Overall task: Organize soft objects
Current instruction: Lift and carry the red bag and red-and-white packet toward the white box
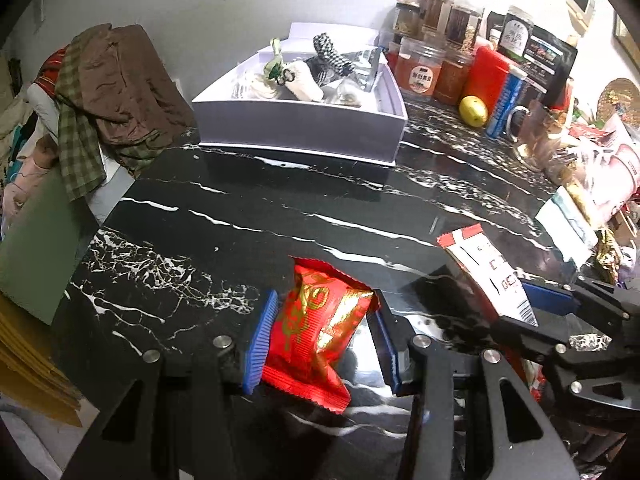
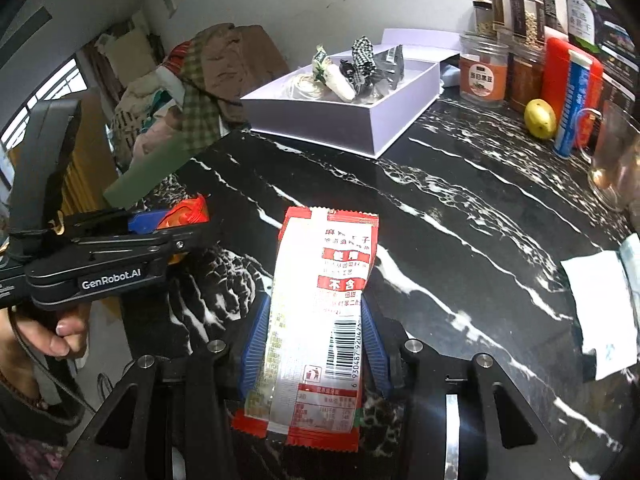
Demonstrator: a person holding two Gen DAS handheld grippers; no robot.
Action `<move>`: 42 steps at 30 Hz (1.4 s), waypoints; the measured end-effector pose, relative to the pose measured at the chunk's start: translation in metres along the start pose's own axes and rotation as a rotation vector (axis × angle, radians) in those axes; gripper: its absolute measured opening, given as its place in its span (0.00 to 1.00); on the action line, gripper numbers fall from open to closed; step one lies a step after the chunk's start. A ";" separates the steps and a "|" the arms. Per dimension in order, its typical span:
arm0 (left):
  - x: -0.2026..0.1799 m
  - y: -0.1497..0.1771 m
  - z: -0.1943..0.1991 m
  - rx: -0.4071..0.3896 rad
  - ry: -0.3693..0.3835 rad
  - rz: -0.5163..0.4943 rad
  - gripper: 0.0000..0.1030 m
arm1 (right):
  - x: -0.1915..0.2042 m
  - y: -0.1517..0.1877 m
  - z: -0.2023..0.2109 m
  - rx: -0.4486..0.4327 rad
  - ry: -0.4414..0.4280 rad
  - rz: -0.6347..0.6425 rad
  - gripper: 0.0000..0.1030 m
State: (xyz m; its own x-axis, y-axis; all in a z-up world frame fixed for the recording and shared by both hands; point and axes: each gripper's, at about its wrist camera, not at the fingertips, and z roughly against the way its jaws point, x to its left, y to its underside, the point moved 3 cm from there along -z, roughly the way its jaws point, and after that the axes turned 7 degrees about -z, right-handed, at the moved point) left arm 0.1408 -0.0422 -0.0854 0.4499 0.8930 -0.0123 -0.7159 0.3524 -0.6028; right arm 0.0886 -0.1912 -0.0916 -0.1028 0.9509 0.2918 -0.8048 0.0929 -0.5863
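The left gripper (image 1: 320,344) has its blue fingers (image 1: 262,344) clenched on a red snack packet (image 1: 320,332), held just above the near part of the black marble worktop (image 1: 280,208). The right gripper (image 2: 314,344) grasps a long red-and-white wrapper (image 2: 320,320) the same way, beside the left one. Toward the far edge sits a white box (image 1: 296,128) holding small soft items, with bare worktop between. Jars (image 1: 420,68), a red carton (image 1: 492,76) and a lemon (image 1: 473,110) crowd the far right corner; a heap of clothes (image 1: 100,92) lies off the left edge.
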 end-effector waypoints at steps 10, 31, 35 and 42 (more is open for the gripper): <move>-0.012 0.002 0.030 -0.057 -0.010 0.000 0.44 | 0.002 0.007 0.022 -0.050 -0.002 -0.005 0.43; -0.013 -0.032 0.080 -0.204 -0.044 -0.004 0.44 | 0.016 -0.027 0.061 -0.175 -0.017 0.063 0.43; -0.010 -0.048 0.084 -0.234 -0.050 -0.009 0.44 | 0.016 -0.045 0.063 -0.200 -0.027 0.073 0.43; 0.000 -0.080 0.083 -0.281 -0.061 -0.002 0.44 | 0.016 -0.080 0.062 -0.235 -0.038 0.099 0.43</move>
State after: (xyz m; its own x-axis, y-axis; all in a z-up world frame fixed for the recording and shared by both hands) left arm 0.1537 -0.0475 0.0287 0.4122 0.9106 0.0318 -0.5353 0.2702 -0.8003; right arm 0.1154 -0.2016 0.0074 -0.1999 0.9476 0.2493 -0.6319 0.0698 -0.7719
